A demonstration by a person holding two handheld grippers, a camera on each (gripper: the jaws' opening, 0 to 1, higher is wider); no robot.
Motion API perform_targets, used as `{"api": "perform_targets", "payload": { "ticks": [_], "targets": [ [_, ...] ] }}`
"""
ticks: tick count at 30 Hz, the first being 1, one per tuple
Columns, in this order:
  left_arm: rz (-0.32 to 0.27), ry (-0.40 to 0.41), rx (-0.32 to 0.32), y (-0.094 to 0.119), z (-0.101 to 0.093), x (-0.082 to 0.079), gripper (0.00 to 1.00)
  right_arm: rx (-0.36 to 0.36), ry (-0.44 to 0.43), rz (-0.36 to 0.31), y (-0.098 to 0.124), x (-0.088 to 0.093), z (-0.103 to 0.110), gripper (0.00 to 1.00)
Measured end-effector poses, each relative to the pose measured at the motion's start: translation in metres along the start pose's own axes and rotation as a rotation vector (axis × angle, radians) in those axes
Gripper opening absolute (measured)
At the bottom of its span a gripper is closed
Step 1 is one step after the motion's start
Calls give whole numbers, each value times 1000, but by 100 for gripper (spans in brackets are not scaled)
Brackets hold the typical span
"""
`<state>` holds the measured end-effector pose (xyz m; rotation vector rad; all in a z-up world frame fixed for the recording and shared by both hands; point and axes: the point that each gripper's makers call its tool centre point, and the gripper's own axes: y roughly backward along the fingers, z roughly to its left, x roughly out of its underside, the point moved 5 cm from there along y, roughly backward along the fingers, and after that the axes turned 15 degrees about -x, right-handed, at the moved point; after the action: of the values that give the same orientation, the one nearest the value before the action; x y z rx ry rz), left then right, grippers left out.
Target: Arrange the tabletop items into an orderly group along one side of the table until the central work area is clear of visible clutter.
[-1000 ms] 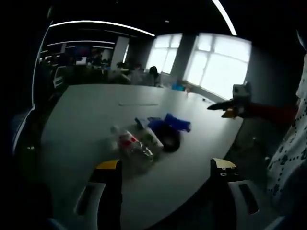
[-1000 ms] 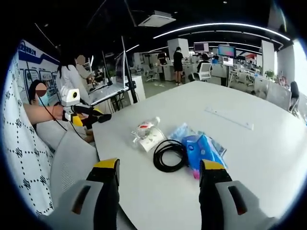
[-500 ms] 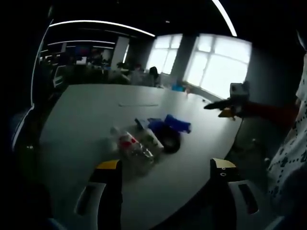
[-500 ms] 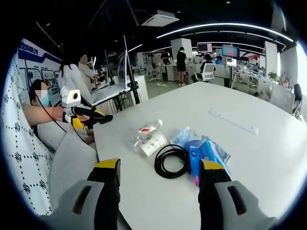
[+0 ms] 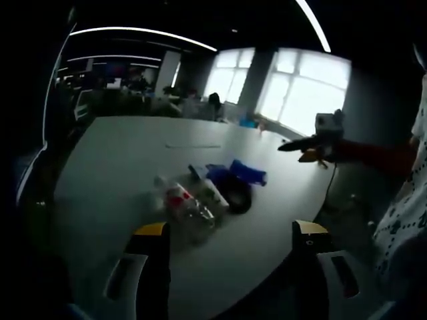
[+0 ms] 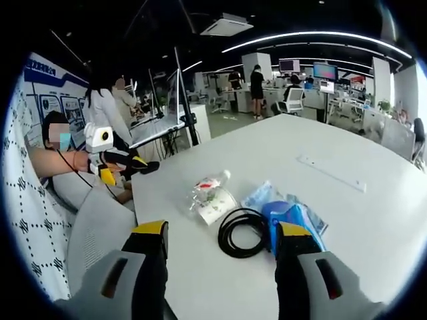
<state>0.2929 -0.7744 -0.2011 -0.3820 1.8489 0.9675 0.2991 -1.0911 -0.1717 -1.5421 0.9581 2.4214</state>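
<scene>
Right gripper (image 6: 220, 233) hung just above the near edge of the white table (image 6: 347, 220), jaws wide apart, empty, touching nothing. Between and just beyond its tips: coiled black cable (image 6: 241, 231). Against the right jaw tip: blue packet (image 6: 291, 217). A little farther out, left of the cable: clear plastic bottle (image 6: 203, 189) lying on its side, touching a white box (image 6: 219, 203).

Left gripper (image 5: 230, 233) likewise wide open and empty, short of the same cluster; bottle (image 5: 181, 202) nearest, cable (image 5: 235, 195) and blue packet (image 5: 243, 172) behind. Also seen off the table's left edge (image 6: 137, 168), not over the items.
</scene>
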Motion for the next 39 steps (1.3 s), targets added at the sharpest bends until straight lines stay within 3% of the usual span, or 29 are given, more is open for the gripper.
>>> {"api": "perform_targets", "payload": {
  "ticks": [39],
  "targets": [
    [13,9,7,-9,9,-2,71,-97,27,52,-56,-28,-13,62]
  ]
}}
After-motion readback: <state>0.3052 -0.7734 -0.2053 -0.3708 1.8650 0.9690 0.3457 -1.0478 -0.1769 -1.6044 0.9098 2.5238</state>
